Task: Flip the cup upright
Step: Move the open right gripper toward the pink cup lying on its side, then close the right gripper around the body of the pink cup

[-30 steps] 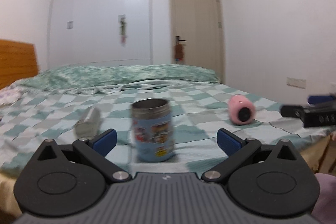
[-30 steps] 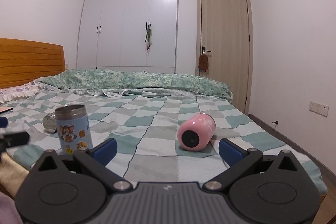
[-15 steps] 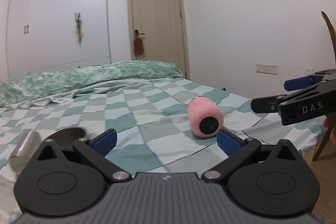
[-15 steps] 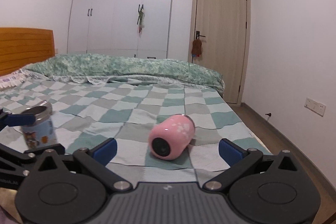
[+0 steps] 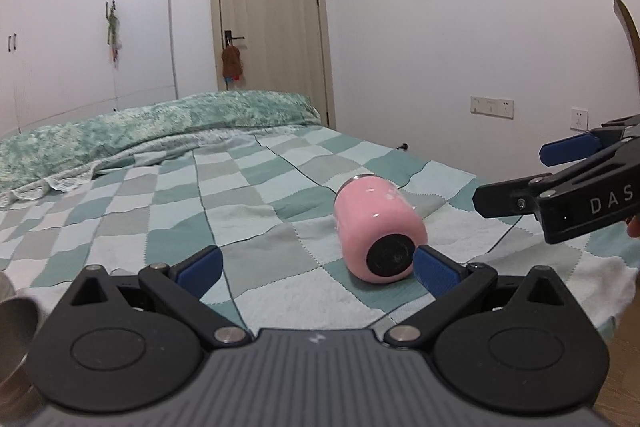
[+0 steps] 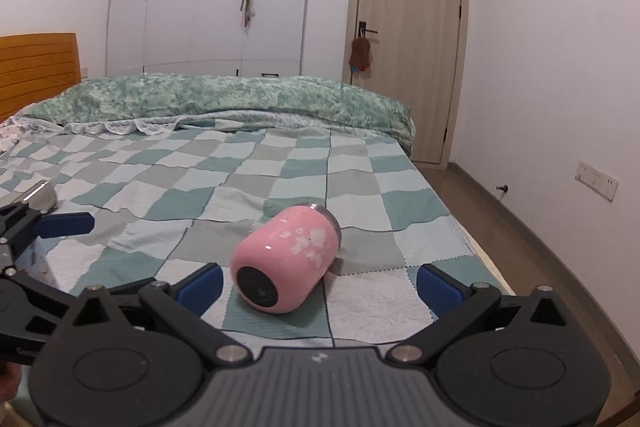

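A pink cup (image 5: 378,229) lies on its side on the checked bedspread, its black base facing me; it also shows in the right wrist view (image 6: 286,261). My left gripper (image 5: 318,269) is open and empty, its right finger close beside the cup's base. My right gripper (image 6: 318,285) is open and empty, the cup lying just ahead between its fingers, nearer the left one. The right gripper also shows at the right edge of the left wrist view (image 5: 560,183), and the left gripper at the left edge of the right wrist view (image 6: 48,227).
The bed (image 6: 280,163) carries a green quilt (image 6: 224,99) at its far side. A steel cup rim (image 5: 16,331) shows at the lower left. A silver lid (image 6: 42,197) lies on the left. The bed's right edge drops to the wooden floor (image 6: 520,223).
The left gripper has swung right, away from the upright cartoon cup, towards the pink cup. The right gripper has moved closer to the pink cup. Both stay open.
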A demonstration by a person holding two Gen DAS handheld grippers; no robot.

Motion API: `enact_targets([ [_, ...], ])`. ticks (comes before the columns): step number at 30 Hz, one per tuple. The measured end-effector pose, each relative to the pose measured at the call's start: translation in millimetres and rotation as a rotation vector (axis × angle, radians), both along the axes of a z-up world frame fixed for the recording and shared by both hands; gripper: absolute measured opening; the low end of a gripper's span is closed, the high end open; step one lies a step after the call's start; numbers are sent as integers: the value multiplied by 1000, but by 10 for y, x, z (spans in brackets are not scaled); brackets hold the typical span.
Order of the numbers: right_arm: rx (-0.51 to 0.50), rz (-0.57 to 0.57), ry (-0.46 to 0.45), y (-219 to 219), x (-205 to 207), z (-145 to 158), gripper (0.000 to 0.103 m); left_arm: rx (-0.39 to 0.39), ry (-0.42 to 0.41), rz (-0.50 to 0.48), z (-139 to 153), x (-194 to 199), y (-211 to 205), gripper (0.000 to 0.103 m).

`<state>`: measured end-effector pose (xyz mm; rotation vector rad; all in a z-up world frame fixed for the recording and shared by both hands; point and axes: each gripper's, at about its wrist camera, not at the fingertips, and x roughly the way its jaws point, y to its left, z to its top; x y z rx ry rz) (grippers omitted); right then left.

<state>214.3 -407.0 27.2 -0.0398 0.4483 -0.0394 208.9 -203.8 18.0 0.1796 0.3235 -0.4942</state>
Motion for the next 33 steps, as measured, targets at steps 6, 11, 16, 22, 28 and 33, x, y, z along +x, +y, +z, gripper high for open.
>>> enact_targets([
  [6, 19, -8, 37, -1, 297, -73, 103, 1, 20, -13, -55, 361, -25, 103],
  [11, 5, 0, 57, 82, 524, -103, 103, 10, 24, 12, -71, 704, 95, 103],
  [16, -8, -2, 84, 190, 746, -113, 103, 39, 41, -6, -68, 1043, 191, 103],
  [22, -1, -37, 160, 280, 1017, -151, 103, 96, 56, -87, -147, 1351, 310, 103],
  [28, 46, -95, 251, 351, 1296, -182, 103, 107, 114, -191, -202, 1602, 350, 103],
  [33, 70, -138, 310, 375, 1550, -240, 103, 151, 95, -272, -234, 1654, 271, 103],
])
